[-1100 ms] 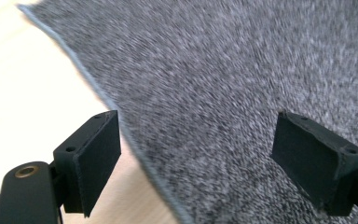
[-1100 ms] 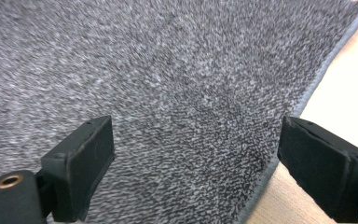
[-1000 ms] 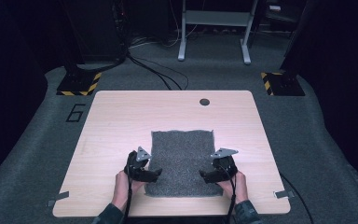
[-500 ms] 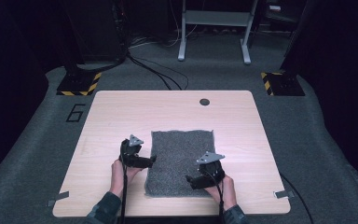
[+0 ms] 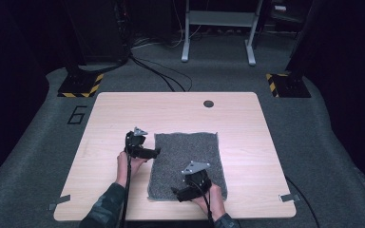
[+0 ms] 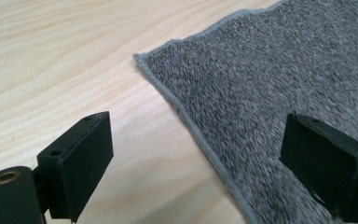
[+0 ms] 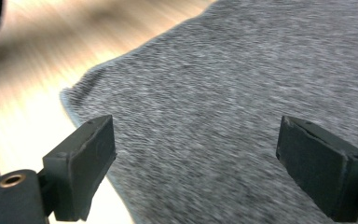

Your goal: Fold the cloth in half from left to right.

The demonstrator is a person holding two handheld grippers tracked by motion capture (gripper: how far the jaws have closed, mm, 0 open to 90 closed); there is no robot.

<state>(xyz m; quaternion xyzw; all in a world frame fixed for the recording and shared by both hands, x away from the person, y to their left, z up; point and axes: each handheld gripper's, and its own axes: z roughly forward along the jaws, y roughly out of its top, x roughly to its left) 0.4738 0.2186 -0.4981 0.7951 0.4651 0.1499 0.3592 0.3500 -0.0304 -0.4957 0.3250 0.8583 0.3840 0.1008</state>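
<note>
Dark carpet and black equipment stands surround the pale wooden table (image 5: 123,114), and on it the grey towel (image 5: 190,152) lies flat toward the near edge, a little right of the middle. From the high view, both my hands have shifted since a second ago: then each gripper sat at a near corner of the cloth, while now my left gripper (image 5: 154,153) has moved up along the towel's left edge and my right gripper (image 5: 177,194) has swung to point left at the near edge. I judge this a regrasp along one side, likely setting up a fold across the towel.

Through the left gripper view, my left gripper (image 6: 196,163) has its jaws spread wide, having just been opening, with nothing pinched; the towel's stitched hem (image 6: 186,116) runs between them, one jaw over bare wood, the other over cloth.

Through the right gripper view, my right gripper (image 7: 196,168) is also spread wide and empty, hovering over the towel (image 7: 242,93) near its rounded corner. The fabric looks speckled grey, nubby, flat and unwrinkled, the picture blurred.
</note>
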